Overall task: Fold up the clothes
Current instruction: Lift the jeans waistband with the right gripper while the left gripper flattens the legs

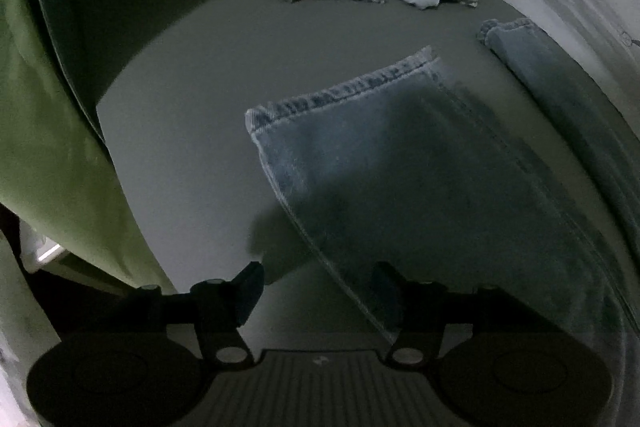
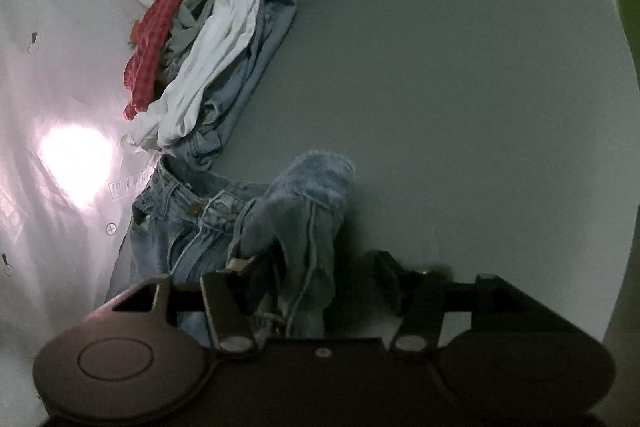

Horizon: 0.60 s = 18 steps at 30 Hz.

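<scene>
Under the open left gripper (image 1: pixel 316 291), heavy, limp jeans (image 1: pixel 400 163): best pinched at the stiff hem (image 1: pixel 344 87); right gripper (image 2: pixel 316 279) open too.

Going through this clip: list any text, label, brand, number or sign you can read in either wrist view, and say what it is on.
"LOOK ...": a boxed printed sign on the shiny white wall covering, beside the waistband of the jeans; only the first word reads, and even that is uncertain, the rest is blurred.
Small mark on the left claw body: too small to read.
Jeans button: no lettering legible.
Left wrist view: no other text.
</scene>
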Each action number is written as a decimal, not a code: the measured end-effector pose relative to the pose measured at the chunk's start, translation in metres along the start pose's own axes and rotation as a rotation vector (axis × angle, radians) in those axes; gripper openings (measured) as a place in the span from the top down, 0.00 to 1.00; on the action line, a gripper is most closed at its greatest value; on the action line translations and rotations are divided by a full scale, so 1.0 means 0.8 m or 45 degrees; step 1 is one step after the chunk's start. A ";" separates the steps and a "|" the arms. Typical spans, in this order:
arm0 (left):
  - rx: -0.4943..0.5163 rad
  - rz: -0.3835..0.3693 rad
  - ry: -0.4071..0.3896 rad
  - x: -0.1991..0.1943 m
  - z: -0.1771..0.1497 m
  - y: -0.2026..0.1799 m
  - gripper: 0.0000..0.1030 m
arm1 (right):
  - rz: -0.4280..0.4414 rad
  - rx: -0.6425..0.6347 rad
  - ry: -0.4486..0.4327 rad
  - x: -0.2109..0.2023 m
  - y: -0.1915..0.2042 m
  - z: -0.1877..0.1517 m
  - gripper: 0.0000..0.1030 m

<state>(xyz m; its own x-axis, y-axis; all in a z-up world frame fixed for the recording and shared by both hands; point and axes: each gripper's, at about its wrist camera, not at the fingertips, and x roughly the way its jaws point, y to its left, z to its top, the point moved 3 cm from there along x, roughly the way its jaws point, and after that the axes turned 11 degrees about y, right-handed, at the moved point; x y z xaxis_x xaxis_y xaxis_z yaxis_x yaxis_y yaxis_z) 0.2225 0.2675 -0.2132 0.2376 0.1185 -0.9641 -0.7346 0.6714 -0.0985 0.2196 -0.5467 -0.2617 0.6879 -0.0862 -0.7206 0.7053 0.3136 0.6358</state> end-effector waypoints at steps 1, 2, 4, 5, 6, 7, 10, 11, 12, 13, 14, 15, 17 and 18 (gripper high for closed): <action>0.001 -0.012 0.000 0.001 0.000 0.000 0.37 | 0.014 0.006 0.005 0.000 -0.001 0.000 0.39; 0.006 -0.018 -0.004 0.003 0.001 -0.001 0.34 | 0.028 0.013 0.011 0.000 -0.001 -0.001 0.36; 0.019 -0.027 -0.012 0.005 0.002 -0.004 0.29 | 0.072 0.057 0.035 -0.004 -0.007 -0.005 0.29; 0.029 -0.027 -0.014 0.006 0.002 -0.005 0.27 | 0.099 0.083 0.047 -0.006 -0.009 -0.009 0.25; 0.041 -0.025 -0.017 0.007 0.002 -0.007 0.24 | 0.129 0.108 0.057 -0.006 -0.010 -0.012 0.23; 0.055 -0.022 -0.020 0.009 0.002 -0.010 0.23 | 0.150 0.126 0.057 -0.006 -0.011 -0.015 0.22; 0.095 -0.008 -0.034 0.012 -0.002 -0.014 0.18 | 0.224 0.175 0.044 -0.008 -0.016 -0.022 0.16; 0.102 -0.006 -0.038 0.013 -0.003 -0.015 0.16 | 0.256 0.198 0.044 -0.008 -0.018 -0.024 0.14; 0.106 -0.005 -0.043 0.013 -0.003 -0.015 0.14 | 0.285 0.228 0.046 -0.009 -0.020 -0.024 0.12; 0.104 -0.004 -0.049 0.014 -0.001 -0.015 0.13 | 0.313 0.260 0.050 -0.009 -0.023 -0.024 0.09; 0.102 -0.003 -0.055 0.015 0.001 -0.015 0.12 | 0.339 0.291 0.055 -0.008 -0.025 -0.024 0.05; 0.100 0.002 -0.063 0.016 0.004 -0.014 0.11 | 0.363 0.314 0.055 -0.008 -0.026 -0.023 0.03; 0.097 0.024 -0.085 0.018 0.010 -0.010 0.11 | 0.386 0.332 0.057 -0.007 -0.026 -0.023 0.00; 0.089 0.034 -0.096 0.021 0.015 -0.007 0.11 | 0.377 0.322 0.063 -0.007 -0.024 -0.023 0.00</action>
<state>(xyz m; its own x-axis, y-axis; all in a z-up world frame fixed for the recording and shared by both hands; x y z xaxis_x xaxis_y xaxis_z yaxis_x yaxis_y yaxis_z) 0.2386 0.2744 -0.2254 0.2676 0.1903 -0.9446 -0.6956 0.7165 -0.0527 0.1993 -0.5350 -0.2747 0.8633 0.0207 -0.5042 0.5016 0.0743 0.8619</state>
